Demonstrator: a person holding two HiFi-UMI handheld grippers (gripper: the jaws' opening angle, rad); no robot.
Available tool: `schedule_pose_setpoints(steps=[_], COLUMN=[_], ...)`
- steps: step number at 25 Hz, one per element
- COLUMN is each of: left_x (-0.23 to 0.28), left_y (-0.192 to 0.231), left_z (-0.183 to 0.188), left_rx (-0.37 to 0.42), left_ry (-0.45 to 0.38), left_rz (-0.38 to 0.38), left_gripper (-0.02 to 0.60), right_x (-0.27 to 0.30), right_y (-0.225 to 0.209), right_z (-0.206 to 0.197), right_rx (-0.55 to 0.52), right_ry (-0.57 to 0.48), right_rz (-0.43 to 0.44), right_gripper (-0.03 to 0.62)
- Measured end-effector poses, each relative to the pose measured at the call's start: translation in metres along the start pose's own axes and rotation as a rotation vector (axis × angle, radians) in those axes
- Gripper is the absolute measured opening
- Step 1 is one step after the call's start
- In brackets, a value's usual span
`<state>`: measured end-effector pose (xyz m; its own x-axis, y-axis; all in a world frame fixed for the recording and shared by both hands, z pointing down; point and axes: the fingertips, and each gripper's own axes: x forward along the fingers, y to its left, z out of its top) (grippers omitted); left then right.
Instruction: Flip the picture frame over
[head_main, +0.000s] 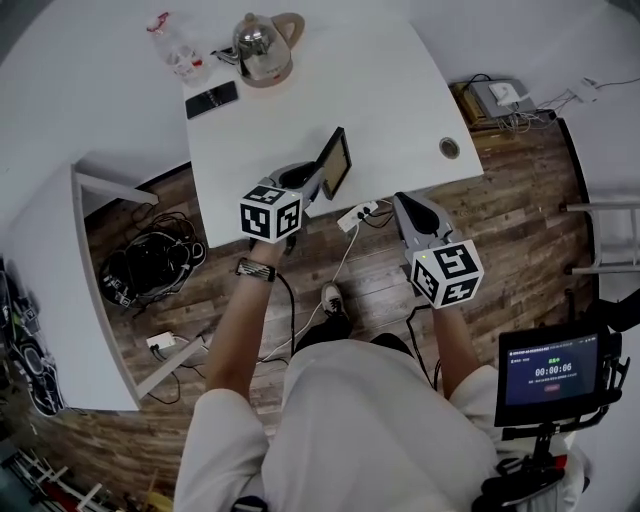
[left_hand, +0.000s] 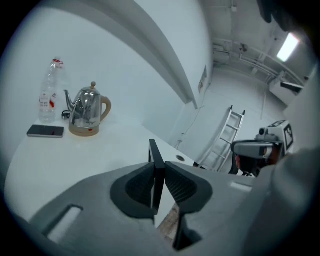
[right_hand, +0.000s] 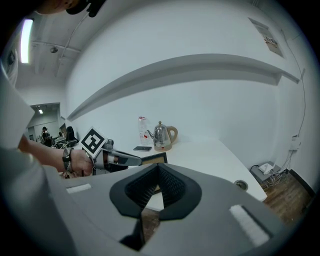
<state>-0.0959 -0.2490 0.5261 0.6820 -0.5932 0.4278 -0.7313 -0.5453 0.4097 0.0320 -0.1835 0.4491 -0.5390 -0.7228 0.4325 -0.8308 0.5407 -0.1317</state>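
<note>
The white tabletop (head_main: 380, 90) is filling the upper middle of the head view, above a wooden floor (head_main: 520, 210). At 4 o'clock from it, a dark screen (head_main: 550, 368) is standing on a stand and showing a timer.

The left gripper (head_main: 321, 180) is reaching over the tabletop's near edge. Its fingers (left_hand: 137, 187) are pressing on both sides of the picture frame (head_main: 337, 162) and gripping it by one edge. The frame is standing on edge, almost upright, with its brownish face turning toward 3 o'clock in the head view. It is sitting just inside the near edge of the tabletop. Whether its lower edge is touching the surface I cannot tell.

The right gripper (right_hand: 159, 167) is hanging off the tabletop at 4 o'clock from the frame. Its fingers (right_hand: 172, 187) are meeting at the tips and holding nothing.

A steel kettle (head_main: 262, 45) is standing at 11 o'clock from the frame, with a plastic bottle (head_main: 175, 48) lying at 9 o'clock from the kettle. A black phone (head_main: 211, 99) is lying flat at 7 o'clock from the kettle. A white power strip (head_main: 358, 214) is hanging at 5 o'clock from the frame, and a round cable hole (head_main: 450, 148) is sitting at 3 o'clock.
</note>
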Motion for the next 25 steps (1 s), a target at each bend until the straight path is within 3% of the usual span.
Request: schedule_pose_setpoints(steps=[15,20,25], left_x=[-0.003,0.0,0.005], left_y=[0.066,0.081,0.088], left_z=[-0.039,-0.062,-0.07], left_rx=[-0.43,-0.476,-0.458], left_ry=[-0.165,-0.152,-0.162], left_rz=[0.065,0.113,0.145], left_gripper=[0.077,0.088,0.095], right_x=[0.015,0.014,0.016], right_y=[0.019,0.02,0.02], right_z=[-0.003,-0.004,-0.011], right_rx=[-0.025,-0.022,-0.015], right_ry=[0.032,0.04,0.049], right_rz=[0.029,0.028,0.026], right_gripper=[0.003,0.002,0.003])
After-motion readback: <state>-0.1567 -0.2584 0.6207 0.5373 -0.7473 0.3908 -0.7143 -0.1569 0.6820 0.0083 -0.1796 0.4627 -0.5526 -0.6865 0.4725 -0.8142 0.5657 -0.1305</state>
